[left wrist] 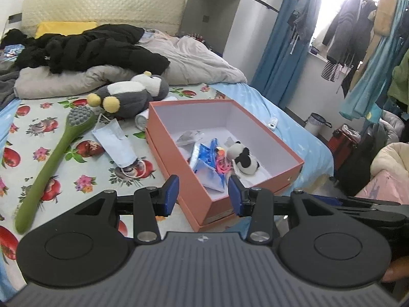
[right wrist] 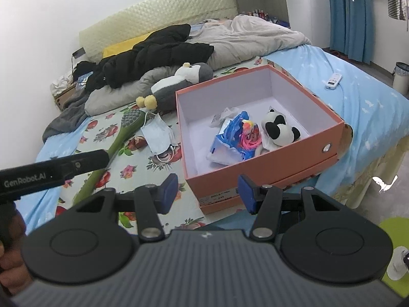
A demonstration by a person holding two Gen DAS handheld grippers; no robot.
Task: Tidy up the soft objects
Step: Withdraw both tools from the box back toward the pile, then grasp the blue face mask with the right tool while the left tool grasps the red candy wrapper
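An open orange box [left wrist: 194,194] [right wrist: 294,165] sits on the bed's near edge. Inside lie a black-and-white panda plush [left wrist: 242,158] [right wrist: 280,128], a blue-white plastic bag [left wrist: 204,161] [right wrist: 230,140] and a pink stringy toy [right wrist: 251,138]. A grey-white penguin plush [left wrist: 133,94] [right wrist: 176,84] lies on the bed behind the box. A pale blue face mask [left wrist: 115,140] [right wrist: 158,135] lies left of the box. My left gripper [left wrist: 203,194] is open and empty above the box's near corner. My right gripper [right wrist: 207,194] is open and empty before the box's front wall.
A green long-handled brush [left wrist: 48,166] [right wrist: 115,143] lies on the flowered sheet. A black jacket [left wrist: 89,48] and grey duvet [right wrist: 242,35] pile at the bed's head. A white remote [right wrist: 333,80] lies on the blue sheet. Hanging clothes [left wrist: 358,30] and bins stand right of the bed.
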